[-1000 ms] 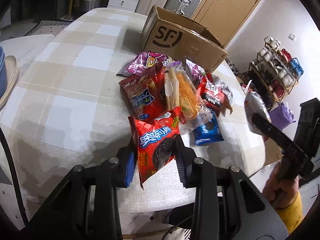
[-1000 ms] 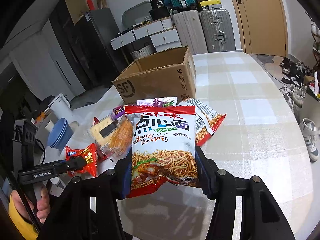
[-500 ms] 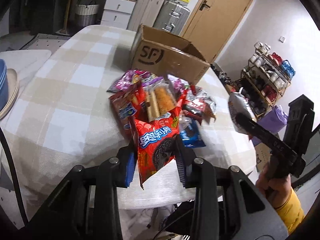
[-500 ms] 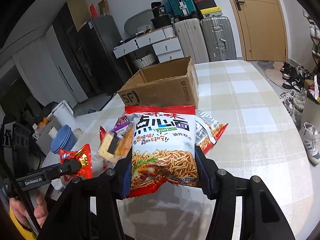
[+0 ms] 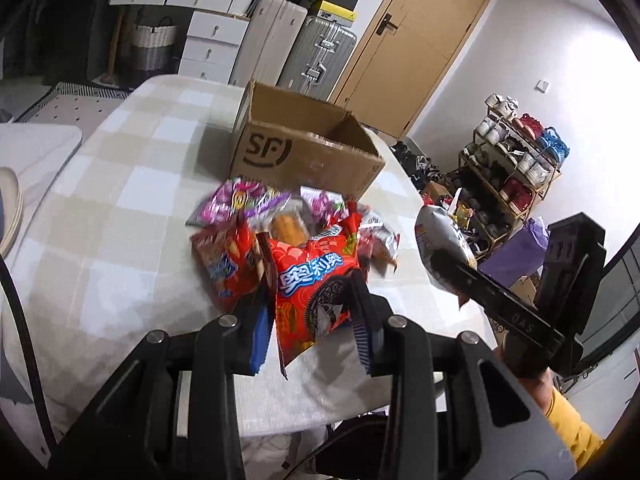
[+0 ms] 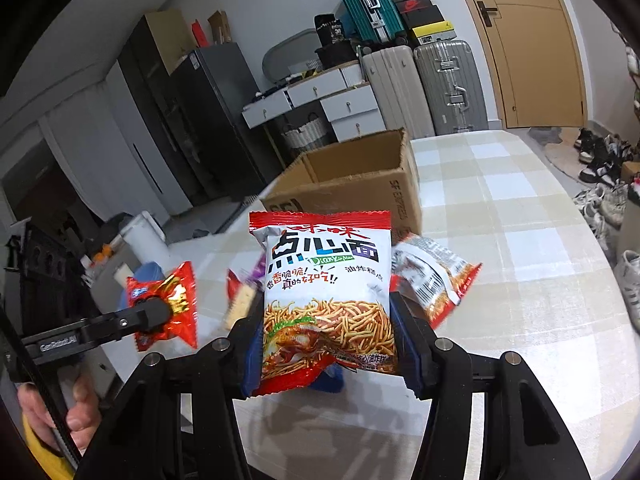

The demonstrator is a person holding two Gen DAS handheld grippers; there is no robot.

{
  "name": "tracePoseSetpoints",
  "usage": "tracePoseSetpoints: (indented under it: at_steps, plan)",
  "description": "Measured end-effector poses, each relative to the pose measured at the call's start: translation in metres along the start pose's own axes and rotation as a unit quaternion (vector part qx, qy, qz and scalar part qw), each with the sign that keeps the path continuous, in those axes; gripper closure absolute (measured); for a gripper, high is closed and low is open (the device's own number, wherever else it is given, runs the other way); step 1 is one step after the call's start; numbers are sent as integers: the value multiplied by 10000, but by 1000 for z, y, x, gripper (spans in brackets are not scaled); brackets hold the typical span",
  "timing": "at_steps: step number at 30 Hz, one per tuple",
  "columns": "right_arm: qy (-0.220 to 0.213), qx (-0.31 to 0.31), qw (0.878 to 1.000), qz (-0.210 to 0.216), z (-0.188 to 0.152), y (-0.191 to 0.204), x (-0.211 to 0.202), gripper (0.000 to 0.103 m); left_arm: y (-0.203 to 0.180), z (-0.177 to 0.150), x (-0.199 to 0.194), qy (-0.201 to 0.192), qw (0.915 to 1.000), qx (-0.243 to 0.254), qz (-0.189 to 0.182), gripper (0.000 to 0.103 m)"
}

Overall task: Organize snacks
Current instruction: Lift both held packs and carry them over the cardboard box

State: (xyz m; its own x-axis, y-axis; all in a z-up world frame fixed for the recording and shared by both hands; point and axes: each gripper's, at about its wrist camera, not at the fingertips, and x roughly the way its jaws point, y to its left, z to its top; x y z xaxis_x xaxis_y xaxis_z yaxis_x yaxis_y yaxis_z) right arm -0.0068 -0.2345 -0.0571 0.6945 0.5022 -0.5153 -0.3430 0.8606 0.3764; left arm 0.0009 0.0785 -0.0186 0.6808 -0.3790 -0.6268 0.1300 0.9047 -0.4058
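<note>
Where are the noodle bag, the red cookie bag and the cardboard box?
noodle bag point(image 6: 326, 296), right wrist view, front panel.
red cookie bag point(image 5: 316, 280), left wrist view, printed front.
cardboard box point(image 5: 304, 152), left wrist view, logo side wall.

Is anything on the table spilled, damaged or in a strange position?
Nothing looks spilled or torn. The loose snacks lie in an untidy overlapping heap before the open box, not in it; each gripper holds one packet.

surface: table under beige-and-white checked cloth point(image 5: 120, 200) | on it: open brown cardboard box point(image 5: 308, 152) | just beside box: heap of colourful foil snack packets point(image 5: 256, 216)
</note>
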Motion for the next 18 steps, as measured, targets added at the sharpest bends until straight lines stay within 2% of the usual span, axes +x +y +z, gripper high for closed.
tracePoseSetpoints:
  at_steps: [9,18]
  plan:
    - [-284,150,9993,206,44,5,-16,48,-10,70,6,-150,9998,86,-35,72]
    - [-222,-92,9994,242,115,15,14,48,-21,166,48,-35,9993,352,143,72]
